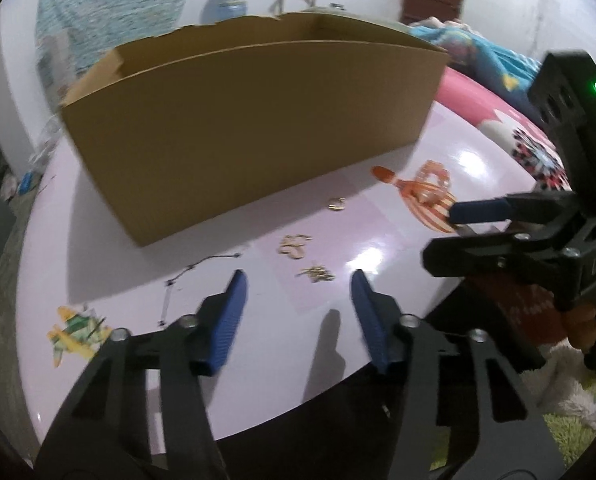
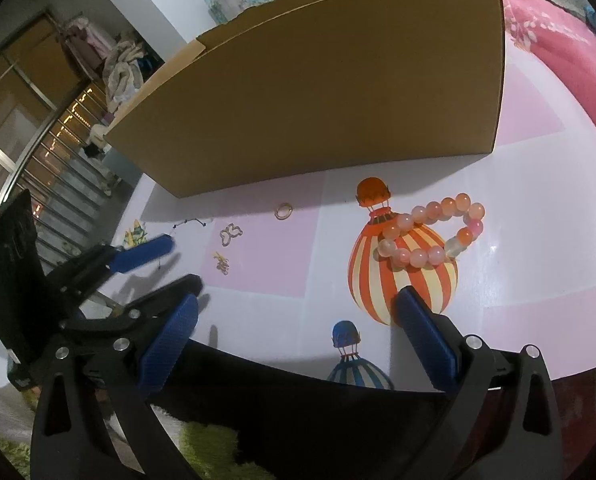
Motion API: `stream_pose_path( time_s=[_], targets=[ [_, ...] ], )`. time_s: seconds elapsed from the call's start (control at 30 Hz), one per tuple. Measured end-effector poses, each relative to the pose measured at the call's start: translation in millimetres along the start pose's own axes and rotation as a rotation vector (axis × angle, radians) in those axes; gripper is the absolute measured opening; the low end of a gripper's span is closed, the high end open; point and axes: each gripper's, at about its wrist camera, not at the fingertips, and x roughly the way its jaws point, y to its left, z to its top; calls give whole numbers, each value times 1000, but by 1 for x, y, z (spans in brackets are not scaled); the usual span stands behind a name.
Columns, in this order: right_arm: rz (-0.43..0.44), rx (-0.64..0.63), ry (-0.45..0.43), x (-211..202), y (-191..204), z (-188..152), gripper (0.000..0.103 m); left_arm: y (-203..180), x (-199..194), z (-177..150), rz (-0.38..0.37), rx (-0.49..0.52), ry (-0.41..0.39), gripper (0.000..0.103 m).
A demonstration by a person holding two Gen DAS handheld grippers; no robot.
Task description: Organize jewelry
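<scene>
The table [image 2: 538,240], glossy white and pink with printed hot-air balloons, carries everything. On its far side stands the cardboard box [image 2: 318,92], open at the top, its long wall facing both grippers; it looks like the likely home for the jewelry, though its inside cannot be seen.

The bead bracelet [image 2: 432,230], pink and orange, lies flat on the striped balloon print, just ahead of the right gripper [image 2: 298,332]. That gripper's jaws stand wide apart and empty, above the table's near edge.

Further left, the small gold pieces lie scattered and apart from one another: a butterfly-shaped piece [image 1: 293,245], a little ring [image 1: 336,204] nearer the box, and a cluster of tiny bits [image 1: 318,274] closest to the left gripper [image 1: 298,280]. A thin dark chain [image 1: 201,268] trails to the left of these.

The left gripper's jaws are about half open with nothing between them, aimed down at the gold cluster. The likely step is picking one of these small pieces. To do it well, the tips should straddle a single piece, come down until they nearly touch the slick surface, then close slowly; flat, light metal may skid away or slip out of a hurried pinch.
</scene>
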Motion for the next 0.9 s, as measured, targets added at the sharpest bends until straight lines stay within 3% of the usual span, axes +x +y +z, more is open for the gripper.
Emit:
stream_pose_path(
  time_s=[0.17,0.67,0.9],
  targets=[
    [0,-5,-4,0,0,-2,97,-9,8,2,-39,29,12,29],
    [-3,3,-16,-1,0,-3,97,-14,20,6,-14,76,31,3],
    [-14,-6,-18,0,2,-4,97,-10,19,5,-15,57,16,2]
  ],
)
